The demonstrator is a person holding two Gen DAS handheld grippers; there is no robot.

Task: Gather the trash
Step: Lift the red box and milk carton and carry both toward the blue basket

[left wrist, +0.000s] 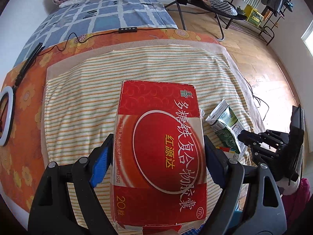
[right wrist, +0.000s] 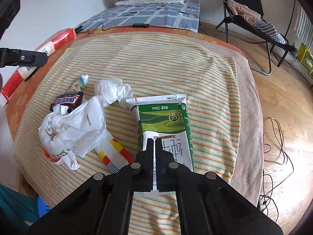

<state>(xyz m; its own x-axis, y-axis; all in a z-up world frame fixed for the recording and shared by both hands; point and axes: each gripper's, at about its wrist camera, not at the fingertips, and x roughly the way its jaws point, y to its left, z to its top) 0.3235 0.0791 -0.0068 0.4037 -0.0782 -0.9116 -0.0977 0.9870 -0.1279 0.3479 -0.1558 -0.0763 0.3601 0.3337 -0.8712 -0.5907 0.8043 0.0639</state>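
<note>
My left gripper (left wrist: 157, 152) is shut on a large red medicine box (left wrist: 158, 146), held above the striped towel (left wrist: 82, 90); the box also shows in the right wrist view (right wrist: 39, 51). My right gripper (right wrist: 155, 146) is shut on the end of a flattened green and white milk carton (right wrist: 164, 125), which also shows in the left wrist view (left wrist: 225, 123). Left of the carton lie a crumpled white plastic bag (right wrist: 72, 127), a crumpled tissue (right wrist: 111, 91), a Snickers wrapper (right wrist: 67, 100), a small patterned tube (right wrist: 79, 83) and a striped wrapper (right wrist: 115, 152).
The towel covers an orange flowered blanket (left wrist: 25, 101) on a bed with a blue checked sheet (left wrist: 105, 15). A cable with a remote (left wrist: 128, 29) crosses the bed. A ring light (left wrist: 5, 117) lies at left. A folding chair (right wrist: 252, 19), wooden floor and cables (right wrist: 275, 152) are at right.
</note>
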